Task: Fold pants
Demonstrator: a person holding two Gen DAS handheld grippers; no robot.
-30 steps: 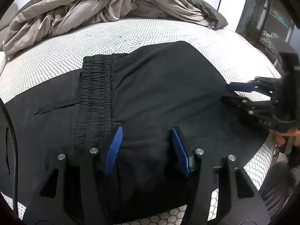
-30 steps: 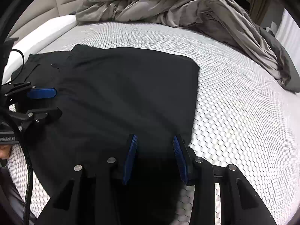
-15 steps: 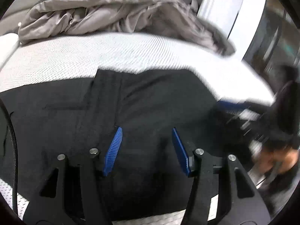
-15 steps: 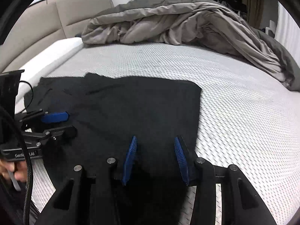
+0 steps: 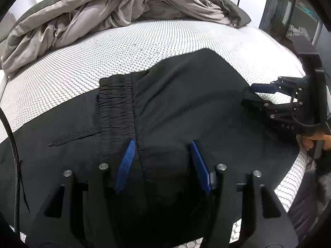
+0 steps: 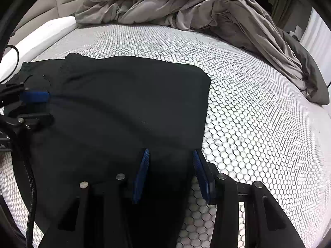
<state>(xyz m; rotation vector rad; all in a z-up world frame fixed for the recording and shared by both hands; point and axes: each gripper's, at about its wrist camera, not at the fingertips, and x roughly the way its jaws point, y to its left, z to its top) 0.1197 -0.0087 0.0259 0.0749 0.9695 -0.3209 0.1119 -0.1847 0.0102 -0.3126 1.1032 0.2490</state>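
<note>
Two claws sit low over the black pants (image 5: 186,107), which lie flat and partly folded on the honeycomb-patterned bed (image 6: 258,113). Your left claw (image 5: 163,165) has its pads apart, straddling cloth just beside the elastic waistband (image 5: 115,107); whether they pinch a raised pleat or merely hover, you cannot tell. Your right claw (image 6: 169,173) stands apart too, over the near right corner of the pants, with nothing clearly gripped.

Risk, as I judge it: close on one layer only and the fold will peel open as you lift; catch the loose drawstring (image 5: 76,136) and the waistband will drag askew. Uneven lifting between your hands would skew the hem.

Room looks generous beyond the far and right edges of the pants. The rumpled duvet (image 6: 186,6) lies well apart at the back; the bed's near edge is close under your hands.
</note>
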